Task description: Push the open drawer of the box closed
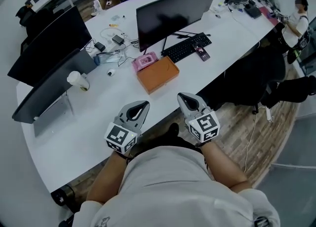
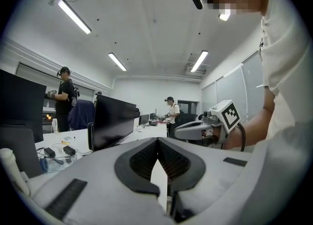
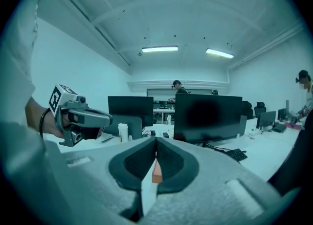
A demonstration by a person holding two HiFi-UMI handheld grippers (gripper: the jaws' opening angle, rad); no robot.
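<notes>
An orange box point(image 1: 158, 74) lies on the white table point(image 1: 98, 127), in front of the middle monitor. From the head view I cannot tell whether its drawer stands out. Both grippers hang in the air at the table's near edge, well short of the box. My left gripper point(image 1: 144, 104) has its jaws shut with nothing between them, as the left gripper view point(image 2: 157, 141) also shows. My right gripper point(image 1: 183, 95) is shut and empty too point(image 3: 156, 140); below its closed tips a sliver of the orange box point(image 3: 156, 172) shows.
A pink case point(image 1: 144, 61) sits just behind the box. A keyboard point(image 1: 186, 47) and phone point(image 1: 203, 53) lie to its right, a paper cup point(image 1: 77, 80) to its left. Three dark monitors point(image 1: 173, 14) and cables stand further back. A person point(image 1: 296, 21) works at the far right.
</notes>
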